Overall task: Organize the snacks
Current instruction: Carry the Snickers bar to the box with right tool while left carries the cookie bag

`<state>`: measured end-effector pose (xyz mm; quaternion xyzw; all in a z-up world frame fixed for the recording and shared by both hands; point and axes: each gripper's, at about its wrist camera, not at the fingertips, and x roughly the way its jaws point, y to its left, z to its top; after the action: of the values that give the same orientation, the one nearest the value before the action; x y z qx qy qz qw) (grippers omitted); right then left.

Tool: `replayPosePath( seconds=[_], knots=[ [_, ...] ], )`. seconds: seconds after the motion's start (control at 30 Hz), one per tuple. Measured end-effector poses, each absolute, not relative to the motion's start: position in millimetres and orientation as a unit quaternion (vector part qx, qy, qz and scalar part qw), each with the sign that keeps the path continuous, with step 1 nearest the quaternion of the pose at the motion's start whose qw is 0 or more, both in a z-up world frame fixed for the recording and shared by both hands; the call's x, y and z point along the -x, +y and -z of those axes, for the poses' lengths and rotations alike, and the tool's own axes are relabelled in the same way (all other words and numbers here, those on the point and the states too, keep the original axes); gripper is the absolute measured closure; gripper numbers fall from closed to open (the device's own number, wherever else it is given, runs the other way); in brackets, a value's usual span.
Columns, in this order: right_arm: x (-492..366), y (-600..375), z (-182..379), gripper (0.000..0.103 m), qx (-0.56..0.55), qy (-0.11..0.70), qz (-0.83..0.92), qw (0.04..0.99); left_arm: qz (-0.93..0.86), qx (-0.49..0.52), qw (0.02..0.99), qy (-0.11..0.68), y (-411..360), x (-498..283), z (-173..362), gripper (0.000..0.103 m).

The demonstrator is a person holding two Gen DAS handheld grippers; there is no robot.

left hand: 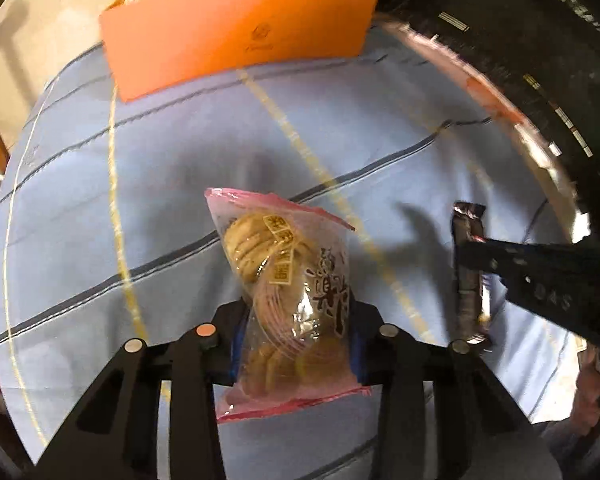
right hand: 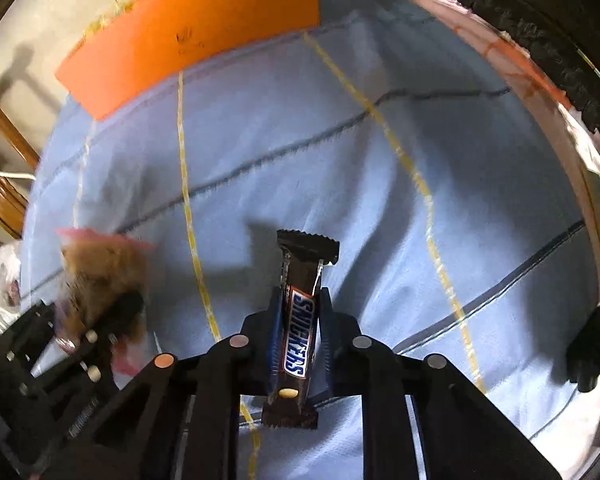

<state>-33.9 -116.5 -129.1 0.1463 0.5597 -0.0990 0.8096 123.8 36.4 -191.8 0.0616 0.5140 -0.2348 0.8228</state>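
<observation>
In the left wrist view, the left gripper is clenched on a clear cracker bag with pink sealed edges; the blue pads press its two sides near the lower half, and the bag stands over the blue striped cloth. I judge this bag to be light and soft, with crinkly, rather slippery film, and the round crackers inside look brittle, so a gentle hold across the body is safer than a hard squeeze. At the right of the same view, the right gripper holds a dark bar on its middle. Behind, at the far edge of the cloth, stands an orange box; something yellow and shredded shows over its rim, but I cannot tell what it is. In the right wrist view, the right gripper is clenched on a Snickers bar, held upright by its long sides around the middle, above the cloth. The bar seems light, quite firm, and glossy, so the middle is a good place to hold. At the left, blurred, the cracker bag hangs in the other gripper. The orange box appears again at the top, its inside mostly hidden.
</observation>
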Motion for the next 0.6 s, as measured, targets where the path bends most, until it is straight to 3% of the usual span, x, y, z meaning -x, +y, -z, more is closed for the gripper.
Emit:
replayPosePath(
  seconds=[0.17,0.5,0.53,0.6],
  knots=[
    [37.1,-144.0,94.9,0.087,-0.153,0.530,0.097,0.829,0.237,-0.016,0.811,0.534,28.2,-122.3,190.2,0.066],
    [-18.1,-192.5,12.0,0.088,-0.164,0.438,0.057,0.882,0.227,0.022,0.850,0.474,36.9,-173.7,104.4,0.066],
    [-22.1,-197.0,14.2,0.084,-0.171,0.456,0.048,0.872,0.217,0.018,0.857,0.467,37.4,-178.2,99.1,0.066],
    [-15.8,-208.3,24.0,0.055,-0.202,0.489,0.034,0.848,0.207,0.011,0.860,0.466,39.5,-183.7,96.3,0.066]
  ],
)
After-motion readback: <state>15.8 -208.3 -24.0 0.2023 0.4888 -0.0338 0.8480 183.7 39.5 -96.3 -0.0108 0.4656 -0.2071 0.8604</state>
